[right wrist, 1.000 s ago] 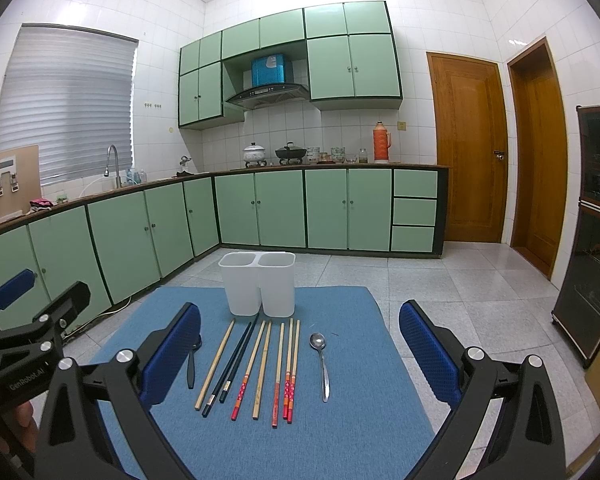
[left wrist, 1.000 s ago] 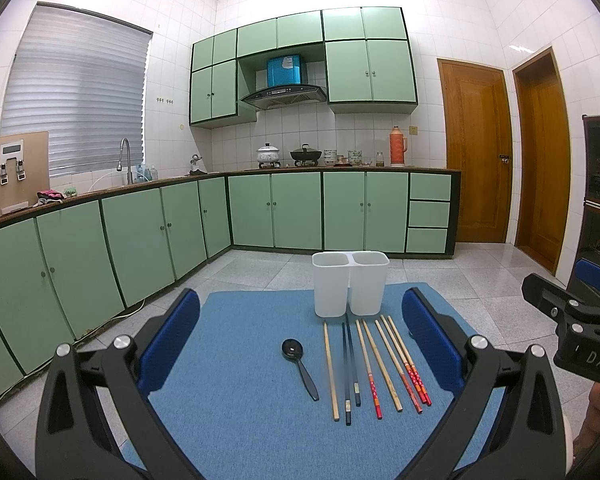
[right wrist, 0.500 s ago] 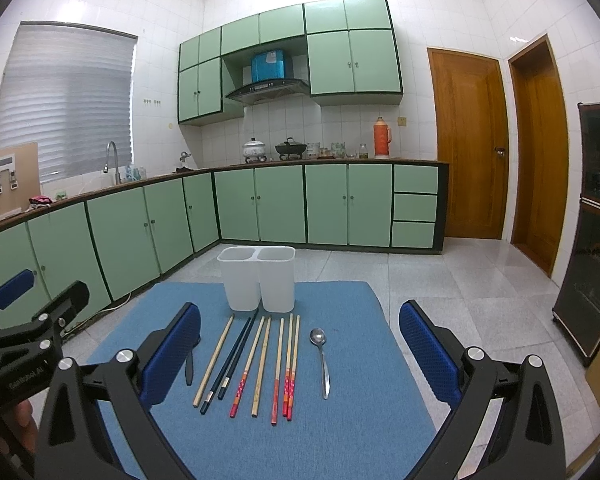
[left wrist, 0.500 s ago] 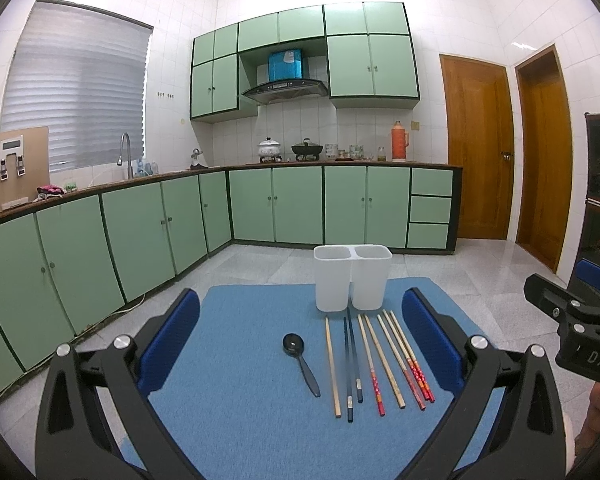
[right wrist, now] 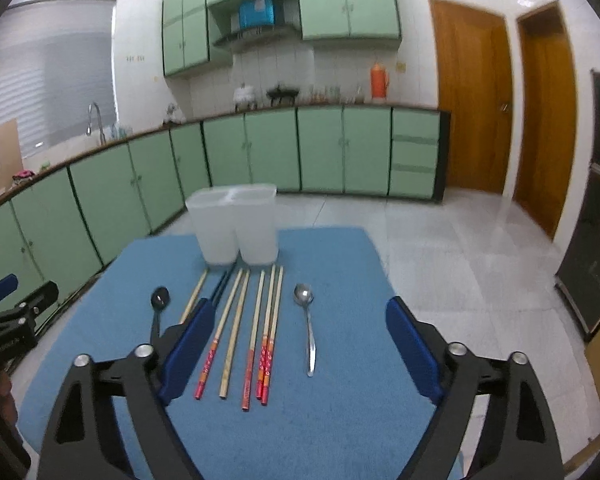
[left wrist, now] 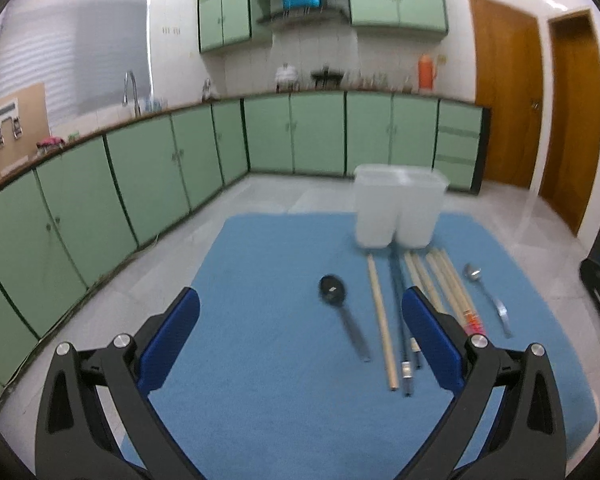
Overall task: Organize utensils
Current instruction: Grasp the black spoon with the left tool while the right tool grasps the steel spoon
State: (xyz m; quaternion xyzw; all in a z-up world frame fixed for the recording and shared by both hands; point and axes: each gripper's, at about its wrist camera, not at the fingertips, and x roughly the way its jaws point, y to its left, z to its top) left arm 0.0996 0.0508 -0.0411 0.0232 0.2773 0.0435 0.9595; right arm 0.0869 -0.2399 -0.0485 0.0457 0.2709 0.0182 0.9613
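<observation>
L gripper [left wrist: 300,336] spread, empty; black spoon [right wrist: 159,304] far left on blue mat [right wrist: 340,420], chopsticks [right wrist: 256,332] mid, steel spoon [right wrist: 307,324] right, white holder [right wrist: 236,224] far. R gripper [right wrist: 296,354] spread, empty. Risk: packed sticks, might pinch two. Motion blur; some sticks hidden behind gripper pads.

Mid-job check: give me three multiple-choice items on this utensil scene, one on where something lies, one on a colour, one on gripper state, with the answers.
1. The metal spoon lies:
A. right of the chopsticks
B. inside the white two-compartment holder
C. left of the black spoon

2. The mat is:
A. green
B. blue
C. grey

3. The right gripper is:
A. shut on a chopstick
B. shut on nothing
C. open

Answers: 1 A, it lies on the mat at the row's right end. 2 B, blue cloth shows under every utensil. 3 C, its blue fingers stand wide apart, holding nothing.
</observation>
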